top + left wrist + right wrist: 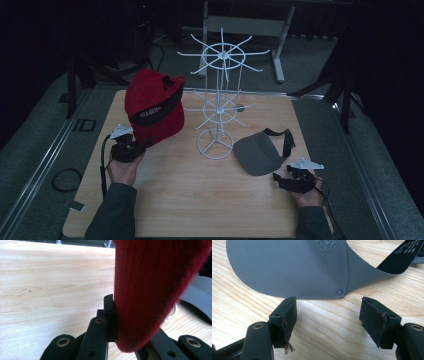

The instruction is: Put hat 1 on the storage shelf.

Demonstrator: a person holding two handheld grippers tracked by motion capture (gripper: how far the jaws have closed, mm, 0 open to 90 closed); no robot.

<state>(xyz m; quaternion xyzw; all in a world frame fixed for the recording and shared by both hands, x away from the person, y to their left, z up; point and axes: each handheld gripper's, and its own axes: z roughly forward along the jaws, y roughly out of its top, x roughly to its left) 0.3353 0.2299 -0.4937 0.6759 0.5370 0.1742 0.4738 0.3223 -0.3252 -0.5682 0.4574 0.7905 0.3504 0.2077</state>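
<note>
The left gripper [134,148] is clenched on the lower edge of the red cap [152,106], holding it lifted clear of the worktop [200,200] at its left side, beside the white wire rack [220,100]. The left gripper view brings out what the high view cannot: the cap's fuzzy red fabric [155,290] is pinched between the two black jaws, its rounded edge hanging down between them, with bare wood beneath. The high view alone shows the cap's dark band with lettering too small to read.

The right gripper [285,180] rests low at the worktop's right side, released, its jaws standing wide apart with nothing between them. In the right gripper view [327,315] the frayed pads sit just short of the grey visor [292,270], whose brim lies flat on the wood, with an embossed round mark near its top and a black strap [407,255] trailing off to the right.

The rack stands between cap and visor, its spokes reaching outward near the raised cap.
</note>
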